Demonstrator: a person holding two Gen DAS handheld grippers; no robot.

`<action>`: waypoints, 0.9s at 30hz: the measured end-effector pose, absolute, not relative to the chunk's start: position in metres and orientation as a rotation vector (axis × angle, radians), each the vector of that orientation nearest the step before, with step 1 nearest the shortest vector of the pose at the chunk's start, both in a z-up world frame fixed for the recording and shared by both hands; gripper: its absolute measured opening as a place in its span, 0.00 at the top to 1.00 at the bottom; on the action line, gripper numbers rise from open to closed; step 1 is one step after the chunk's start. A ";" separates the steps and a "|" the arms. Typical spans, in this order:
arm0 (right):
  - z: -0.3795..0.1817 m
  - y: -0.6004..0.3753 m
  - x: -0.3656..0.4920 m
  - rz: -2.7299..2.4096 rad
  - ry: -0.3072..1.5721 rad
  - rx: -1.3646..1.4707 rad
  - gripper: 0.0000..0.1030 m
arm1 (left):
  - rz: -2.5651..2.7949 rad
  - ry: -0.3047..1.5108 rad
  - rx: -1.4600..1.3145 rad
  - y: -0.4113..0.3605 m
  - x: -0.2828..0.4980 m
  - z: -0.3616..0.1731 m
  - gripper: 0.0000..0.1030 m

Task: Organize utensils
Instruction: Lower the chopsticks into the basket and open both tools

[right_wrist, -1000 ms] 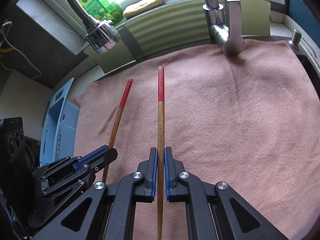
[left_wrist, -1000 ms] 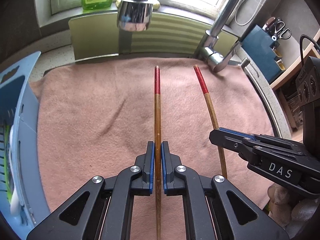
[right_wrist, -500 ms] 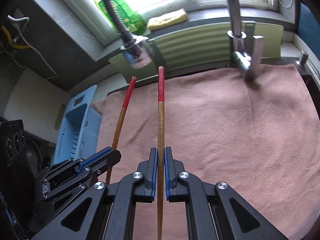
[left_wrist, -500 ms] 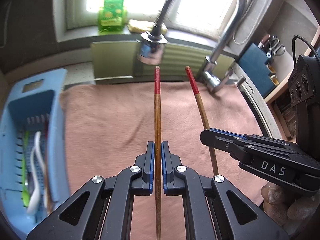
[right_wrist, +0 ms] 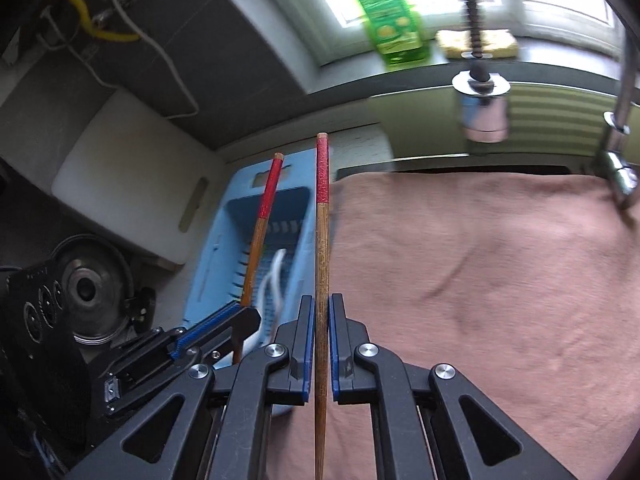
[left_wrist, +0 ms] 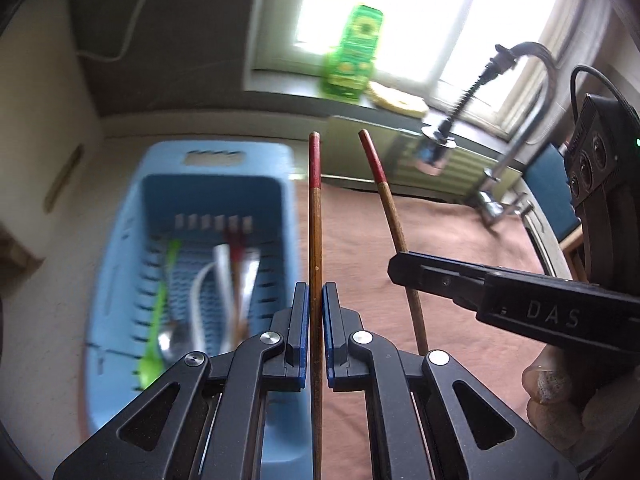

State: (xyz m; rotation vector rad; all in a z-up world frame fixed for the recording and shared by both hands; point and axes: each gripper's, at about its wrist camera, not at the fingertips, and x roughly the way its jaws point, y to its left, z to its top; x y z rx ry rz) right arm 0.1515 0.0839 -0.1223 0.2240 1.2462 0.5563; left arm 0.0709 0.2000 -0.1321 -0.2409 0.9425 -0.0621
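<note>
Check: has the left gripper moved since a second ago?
Yes. The left gripper, shut on its chopstick, has swung left off the pink towel toward the blue basket.

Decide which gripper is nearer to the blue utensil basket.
Left. The left gripper, shut on a chopstick, sits at the blue basket's towel-side edge; the right gripper, shut on its chopstick, is farther out over the pink towel.
</note>
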 end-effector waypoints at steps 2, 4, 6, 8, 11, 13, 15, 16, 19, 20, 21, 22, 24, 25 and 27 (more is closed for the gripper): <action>-0.127 0.101 0.153 0.576 1.270 0.233 0.94 | -0.039 0.948 -0.241 0.213 0.068 -0.136 0.95; -0.132 0.118 0.153 0.587 1.288 0.234 0.94 | -0.019 0.955 -0.252 0.226 0.067 -0.141 0.95; -0.138 0.134 0.153 0.593 1.304 0.230 0.94 | -0.010 0.961 -0.262 0.237 0.065 -0.145 0.95; -0.146 0.149 0.152 0.594 1.327 0.226 0.94 | -0.005 0.973 -0.262 0.244 0.065 -0.151 0.95; -0.158 0.162 0.153 0.592 1.355 0.218 0.94 | -0.006 0.987 -0.250 0.250 0.068 -0.157 0.95; -0.162 0.167 0.152 0.582 1.353 0.198 0.94 | -0.011 0.994 -0.249 0.253 0.069 -0.160 0.95; -0.167 0.170 0.154 0.583 1.368 0.202 0.94 | -0.008 0.996 -0.253 0.256 0.070 -0.162 0.95; -0.168 0.171 0.155 0.582 1.370 0.200 0.94 | -0.005 0.997 -0.260 0.258 0.070 -0.163 0.95; -0.171 0.174 0.159 0.577 1.373 0.198 0.92 | 0.020 0.998 -0.265 0.263 0.071 -0.165 0.94; -0.171 0.175 0.160 0.577 1.378 0.198 0.91 | 0.022 0.997 -0.266 0.263 0.071 -0.165 0.91; -0.171 0.175 0.160 0.582 1.383 0.197 0.91 | 0.033 0.995 -0.270 0.265 0.071 -0.165 0.83; -0.172 0.176 0.161 0.588 1.387 0.193 0.91 | 0.046 0.995 -0.274 0.266 0.071 -0.164 0.80; -0.170 0.175 0.162 0.595 1.383 0.182 0.89 | 0.069 0.995 -0.291 0.268 0.069 -0.163 0.79; -0.169 0.174 0.162 0.601 1.383 0.180 0.88 | 0.079 0.988 -0.296 0.268 0.068 -0.161 0.79; -0.167 0.171 0.162 0.623 1.386 0.173 0.84 | 0.094 0.979 -0.304 0.267 0.065 -0.158 0.79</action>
